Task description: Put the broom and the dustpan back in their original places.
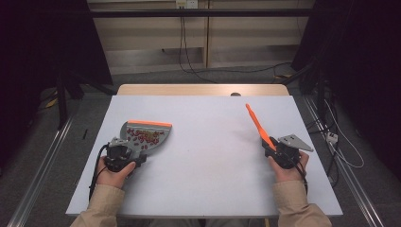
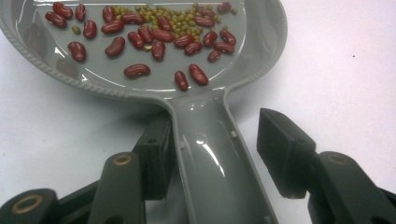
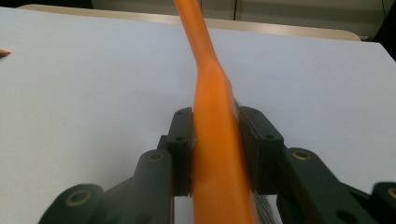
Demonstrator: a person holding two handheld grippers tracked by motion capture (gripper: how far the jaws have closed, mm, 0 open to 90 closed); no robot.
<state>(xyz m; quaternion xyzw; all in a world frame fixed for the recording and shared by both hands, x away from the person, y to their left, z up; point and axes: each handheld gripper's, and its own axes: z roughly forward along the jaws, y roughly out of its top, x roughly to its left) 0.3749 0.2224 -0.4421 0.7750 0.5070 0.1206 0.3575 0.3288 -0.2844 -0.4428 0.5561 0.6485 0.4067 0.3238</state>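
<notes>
White table point(image 1: 208, 156), wooden desk edge point(image 1: 203, 90) behind, black cables point(image 1: 189, 66) on floor.

White table point(image 1: 208, 156), grey dustpan point(image 1: 142, 128) of beans point(image 1: 143, 135) resting on it

- Dustpan point(image 1: 146, 134) sits on the table point(image 1: 208, 142), left of centre in my high view, beans point(image 1: 142, 136) lying in it.
- My left gripper point(image 1: 124, 156) is just below it, jaws either side of its handle point(image 2: 215, 163).
- Brush point(image 1: 257, 125) is at right, well apart, clamped in my right gripper point(image 1: 279, 151).
</notes>
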